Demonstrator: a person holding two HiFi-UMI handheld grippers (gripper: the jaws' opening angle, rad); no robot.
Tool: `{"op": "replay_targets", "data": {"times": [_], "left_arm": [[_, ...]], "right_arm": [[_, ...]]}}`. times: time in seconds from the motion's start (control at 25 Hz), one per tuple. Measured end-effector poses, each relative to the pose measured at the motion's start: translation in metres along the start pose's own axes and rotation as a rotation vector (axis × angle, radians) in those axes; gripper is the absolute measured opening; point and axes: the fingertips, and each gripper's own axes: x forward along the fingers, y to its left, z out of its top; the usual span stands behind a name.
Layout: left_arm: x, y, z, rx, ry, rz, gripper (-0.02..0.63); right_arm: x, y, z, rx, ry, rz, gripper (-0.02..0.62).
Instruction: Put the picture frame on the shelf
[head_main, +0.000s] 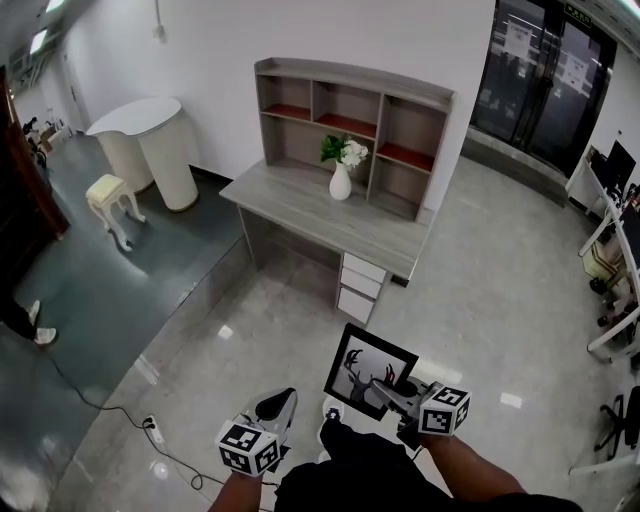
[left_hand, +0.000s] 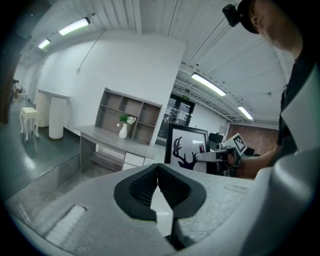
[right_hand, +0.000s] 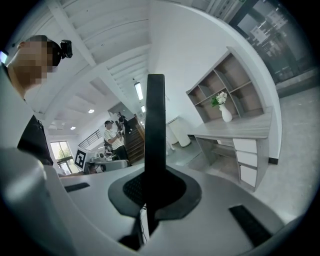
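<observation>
Frame (head_main: 368, 366) sits edge-on in my right claw (head_main: 389, 389), clenched on its rim so I can carry it upright. My left claw (head_main: 277, 404), beside it, is closed on nothing; the shelf (head_main: 350, 112) stands well ahead of both.

At the upper centre of your head view, a desk (head_main: 330, 215) carries a shelf unit (head_main: 350, 100) along its back edge. A vase of flowers (head_main: 340, 183) stands on the desk before the shelf. A rounded counter (head_main: 150, 135) is at upper left, with a stool (head_main: 108, 190) just before it. The picture frame (head_main: 362, 365) is at lower centre, below the desk.
</observation>
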Motion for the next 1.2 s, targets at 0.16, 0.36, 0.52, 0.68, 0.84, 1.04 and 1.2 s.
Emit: {"op": "replay_targets", "data": {"times": [0.16,0.36,0.52,0.68,0.84,1.04,1.2], "left_arm": [[0.002,0.026,0.013,-0.007,-0.013,0.039,0.01],[0.018,0.063,0.027,-0.016,-0.005,0.062,0.01],[0.043,0.095,0.06,-0.007,-0.035,0.078,0.01],[0.068,0.118,0.086,0.019,-0.037,0.079,0.01],[0.091,0.146,0.098,0.03,-0.022,0.098,0.01],[0.112,0.173,0.112,0.03,-0.026,0.129,0.01],[0.12,0.189,0.112,0.026,0.001,0.14,0.01]], "right_arm": [[0.032,-0.01,0.014,-0.003,0.01,0.031,0.022],[0.078,-0.03,0.04,0.001,0.002,0.063,0.022],[0.111,-0.049,0.066,-0.01,0.007,0.091,0.022],[0.14,-0.075,0.091,-0.001,0.002,0.095,0.022],[0.167,-0.099,0.113,0.005,-0.016,0.105,0.022],[0.195,-0.126,0.124,0.012,0.002,0.114,0.022],[0.207,-0.137,0.129,0.03,0.0,0.111,0.023]]}}
